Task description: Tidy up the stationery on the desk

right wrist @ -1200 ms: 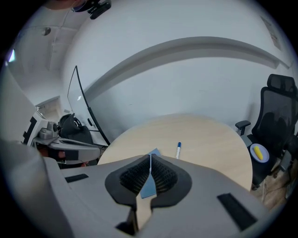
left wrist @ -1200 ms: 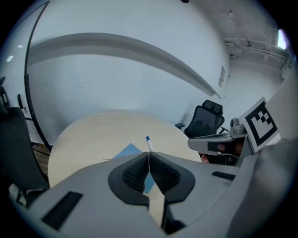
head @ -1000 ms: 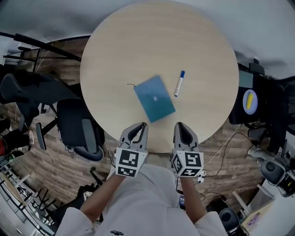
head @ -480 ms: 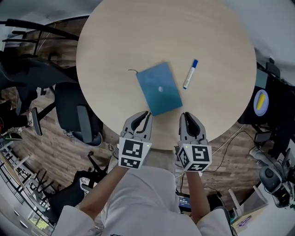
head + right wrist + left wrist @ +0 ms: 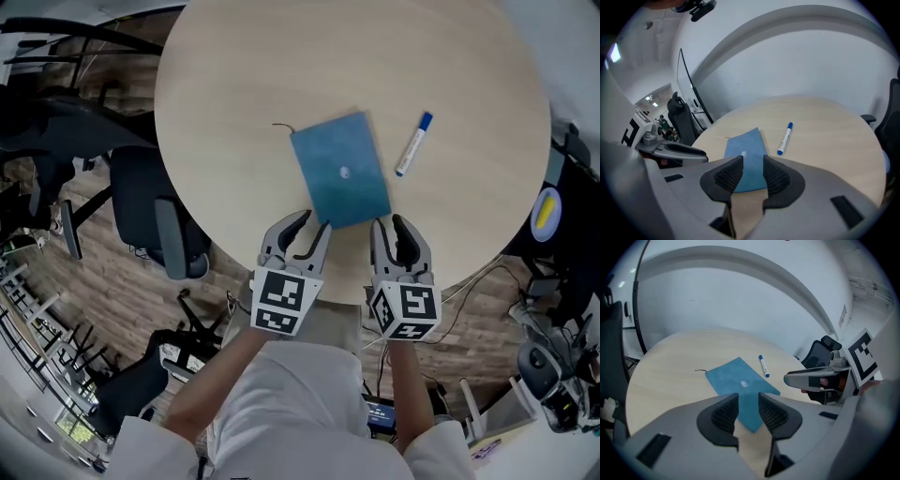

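The blue rectangular notebook (image 5: 340, 169) is lying flat near the middle of the round pale-wood table (image 5: 244, 75), tilted a little, its near short edge pointing toward me. A small white mark is showing on its cover, and a thin dark thread (image 5: 279, 126) is trailing from its far left corner onto the wood. The white marker pen with a blue cap (image 5: 412, 144) is lying just beside the notebook's right side, apart from it, cap end away from me.

I am holding my left gripper (image 5: 302, 230) over the table's near edge, just short of the notebook's near left corner, its jaws parted and gripping nothing. I am holding my right gripper (image 5: 394, 234) next to it, off the near right corner, jaws likewise parted and empty. A black office chair (image 5: 150, 225) is standing on the wooden plank floor (image 5: 103, 309) to the left of the table.
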`<state>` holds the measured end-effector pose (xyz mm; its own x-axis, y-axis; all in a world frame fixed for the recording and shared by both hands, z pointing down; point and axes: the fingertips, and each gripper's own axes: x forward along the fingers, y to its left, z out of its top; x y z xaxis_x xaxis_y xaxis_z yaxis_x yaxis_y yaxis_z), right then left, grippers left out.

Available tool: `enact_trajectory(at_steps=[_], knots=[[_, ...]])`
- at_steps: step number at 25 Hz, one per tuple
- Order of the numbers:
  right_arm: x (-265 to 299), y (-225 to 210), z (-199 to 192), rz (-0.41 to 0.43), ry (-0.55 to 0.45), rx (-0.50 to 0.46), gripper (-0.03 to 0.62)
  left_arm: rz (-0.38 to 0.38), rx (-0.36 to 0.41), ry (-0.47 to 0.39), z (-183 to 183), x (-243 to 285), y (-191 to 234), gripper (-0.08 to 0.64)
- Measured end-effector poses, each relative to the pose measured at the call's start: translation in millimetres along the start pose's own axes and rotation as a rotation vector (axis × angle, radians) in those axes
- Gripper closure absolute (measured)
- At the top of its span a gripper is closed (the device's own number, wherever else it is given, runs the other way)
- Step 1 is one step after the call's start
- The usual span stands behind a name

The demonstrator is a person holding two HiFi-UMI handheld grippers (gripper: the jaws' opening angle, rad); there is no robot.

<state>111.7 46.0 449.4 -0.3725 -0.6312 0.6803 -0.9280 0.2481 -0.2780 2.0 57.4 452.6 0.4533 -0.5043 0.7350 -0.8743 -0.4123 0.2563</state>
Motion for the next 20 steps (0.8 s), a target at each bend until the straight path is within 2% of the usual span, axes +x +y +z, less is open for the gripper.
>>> enact_trajectory(at_steps=[7,20], knots=[[19.8,-5.3,-8.6,-0.004,0.039,-0.013,0.453,0.01,-0.051,0.022,-13.5,22.0,12.5,0.39],[49.2,-12.0,-14.3,-0.016,0.114,-0.067,0.386,0.025,-0.111,0.066,-30.3,50.9,27.7,0.335]])
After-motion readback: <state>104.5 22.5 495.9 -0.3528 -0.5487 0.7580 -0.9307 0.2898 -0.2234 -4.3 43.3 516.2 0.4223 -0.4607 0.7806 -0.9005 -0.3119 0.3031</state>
